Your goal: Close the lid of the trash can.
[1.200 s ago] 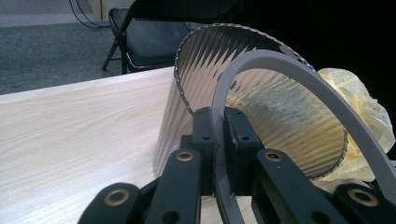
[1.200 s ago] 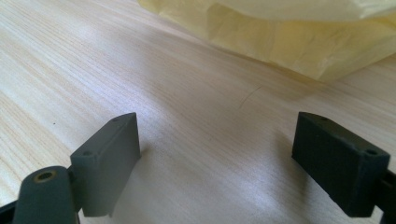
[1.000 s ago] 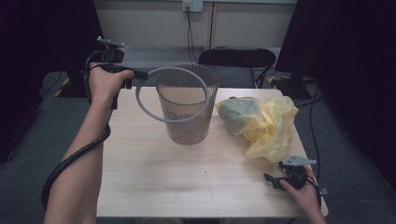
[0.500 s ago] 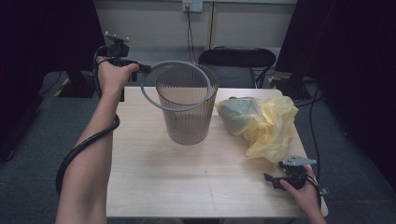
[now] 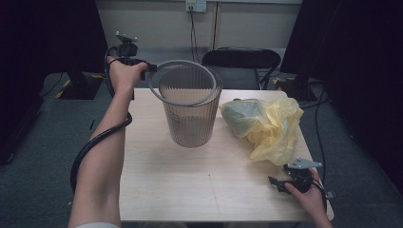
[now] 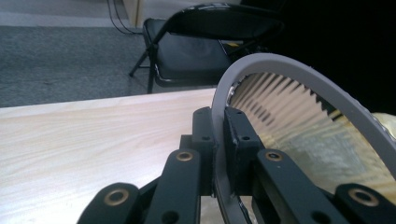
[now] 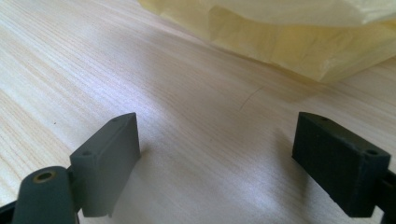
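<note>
A ribbed, see-through waste bin (image 5: 190,126) stands upright at the middle back of the wooden table (image 5: 190,180). My left gripper (image 5: 145,68) is shut on a grey plastic ring (image 5: 183,61) and holds it tilted over the bin's mouth. In the left gripper view the jaws (image 6: 218,126) pinch the ring's edge (image 6: 299,74), with the bin's ribbed wall (image 6: 289,112) behind it. A crumpled yellow plastic bag (image 5: 271,123) lies to the right of the bin. My right gripper (image 5: 275,183) rests open at the table's front right, nothing between its fingers (image 7: 224,140), the bag (image 7: 303,42) just beyond.
A black folding chair (image 5: 240,61) stands behind the table's far edge and appears in the left gripper view too (image 6: 201,51). Dark curtains flank the room. A thick cable trails from the left gripper along the forearm. Bare tabletop lies in front of the bin.
My left hand has carried the grey ring to the right, from beside the bin's left rim to over its mouth. The right gripper, the bin and the bag have stayed put.
</note>
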Demonstrator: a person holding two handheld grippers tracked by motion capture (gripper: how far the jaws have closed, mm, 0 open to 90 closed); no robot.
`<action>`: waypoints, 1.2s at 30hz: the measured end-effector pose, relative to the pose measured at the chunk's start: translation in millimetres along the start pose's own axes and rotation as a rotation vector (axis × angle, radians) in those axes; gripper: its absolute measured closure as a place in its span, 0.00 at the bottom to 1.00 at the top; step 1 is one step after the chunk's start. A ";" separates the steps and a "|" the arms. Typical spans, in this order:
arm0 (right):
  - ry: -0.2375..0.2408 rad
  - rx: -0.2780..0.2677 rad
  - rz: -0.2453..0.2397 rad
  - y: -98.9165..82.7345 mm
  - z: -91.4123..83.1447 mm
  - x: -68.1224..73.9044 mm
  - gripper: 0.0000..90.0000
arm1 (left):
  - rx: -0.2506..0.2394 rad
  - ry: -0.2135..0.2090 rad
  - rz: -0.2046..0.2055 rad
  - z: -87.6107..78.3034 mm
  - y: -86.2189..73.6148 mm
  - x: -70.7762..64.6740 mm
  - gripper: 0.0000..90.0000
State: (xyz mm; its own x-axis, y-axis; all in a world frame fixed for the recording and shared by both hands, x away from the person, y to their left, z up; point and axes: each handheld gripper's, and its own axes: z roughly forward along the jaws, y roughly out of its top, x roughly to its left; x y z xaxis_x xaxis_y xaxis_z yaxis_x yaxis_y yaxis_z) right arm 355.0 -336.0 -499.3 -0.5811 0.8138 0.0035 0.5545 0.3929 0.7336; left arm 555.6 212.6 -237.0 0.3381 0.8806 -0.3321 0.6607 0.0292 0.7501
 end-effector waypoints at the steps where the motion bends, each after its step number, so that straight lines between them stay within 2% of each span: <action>1: 0.000 0.000 0.000 0.0 0.0 0.0 0.16 | -0.001 0.003 0.003 1.2 0.0 -0.3 0.93; 6: 0.002 0.000 -0.002 0.2 0.2 -0.1 0.16 | -0.022 0.008 -0.009 9.0 -0.9 -3.2 0.93; 10: 0.002 0.000 -0.002 0.2 0.2 -0.1 0.16 | -0.026 0.000 -0.002 14.1 -2.1 -6.0 0.93; 17: 0.002 0.000 -0.002 0.2 0.2 -0.1 0.16 | -0.048 0.002 0.000 15.0 -6.2 -11.0 0.93; 24: 0.002 0.000 -0.002 0.2 0.2 -0.1 0.16 | -0.055 0.008 0.022 19.2 -10.7 -12.8 0.93; 27: 0.002 0.000 -0.002 0.2 0.2 -0.1 0.16 | -0.048 -0.011 0.017 22.7 -14.6 -11.6 0.92; 29: 0.002 0.000 -0.002 0.2 0.2 -0.1 0.16 | -0.057 0.003 0.039 24.4 -16.9 -11.7 0.91; 31: 0.002 0.000 -0.002 0.2 0.2 -0.1 0.16 | -0.061 0.014 0.054 24.5 -18.2 -11.8 0.82; 32: 0.002 0.000 -0.002 0.2 0.2 -0.1 0.16 | -0.062 0.005 0.042 24.2 -18.9 -11.6 0.79; 34: 0.002 0.000 -0.002 0.2 0.2 -0.1 0.15 | -0.045 -0.008 0.037 23.9 -20.7 -11.1 0.64; 35: 0.002 0.000 -0.002 0.2 0.2 -0.1 0.15 | -0.046 0.014 0.066 22.5 -22.3 -11.8 0.61; 36: 0.002 0.000 -0.002 0.2 0.2 -0.1 0.15 | -0.055 0.017 0.082 21.0 -23.0 -12.0 0.56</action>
State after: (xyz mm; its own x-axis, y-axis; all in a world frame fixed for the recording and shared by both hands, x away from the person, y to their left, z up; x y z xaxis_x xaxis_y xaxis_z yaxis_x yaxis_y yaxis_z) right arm 355.3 -335.9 -499.3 -0.5837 0.8120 0.0034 0.5535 0.3949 0.7332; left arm 550.5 191.5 -262.2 0.3782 0.8888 -0.2588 0.5934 -0.0182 0.8047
